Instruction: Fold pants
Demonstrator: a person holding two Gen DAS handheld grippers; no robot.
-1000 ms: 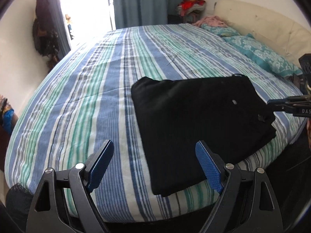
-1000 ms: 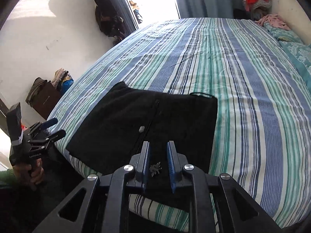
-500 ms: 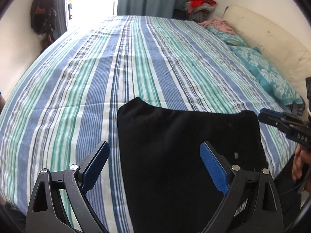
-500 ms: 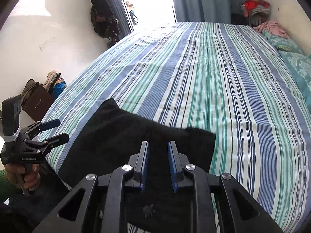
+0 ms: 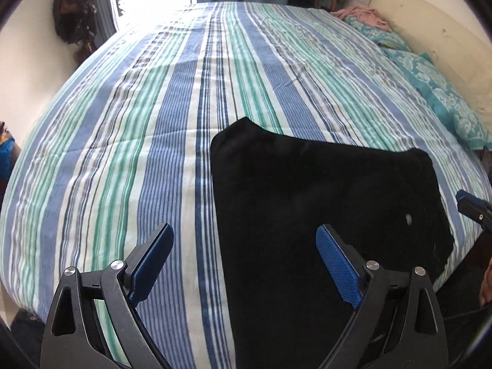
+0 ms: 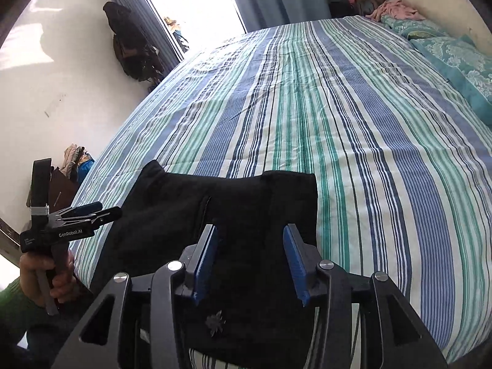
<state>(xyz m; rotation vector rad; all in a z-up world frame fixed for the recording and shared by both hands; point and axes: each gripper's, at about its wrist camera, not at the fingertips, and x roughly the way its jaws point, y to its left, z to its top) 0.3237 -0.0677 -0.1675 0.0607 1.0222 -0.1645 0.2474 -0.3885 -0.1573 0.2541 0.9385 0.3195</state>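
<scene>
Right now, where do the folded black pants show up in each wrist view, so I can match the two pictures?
Left wrist view: the folded black fabric pants fill the lower middle and right, on the bed's near edge.
Right wrist view: the pants sit lower centre-left, reaching the bottom edge behind the gripper.
Shared landmark: the teal patterned pillow, at the right edge in the right wrist view too.

One pair of black pants (image 5: 323, 215) lies folded on one bed (image 5: 172, 117). Two tools: the left tool (image 5: 244, 246) and the right tool (image 6: 250, 255). Two teal patterned pillows (image 6: 455, 58) at the right of the frame. One pink garment (image 6: 396, 7) at upper right.
</scene>
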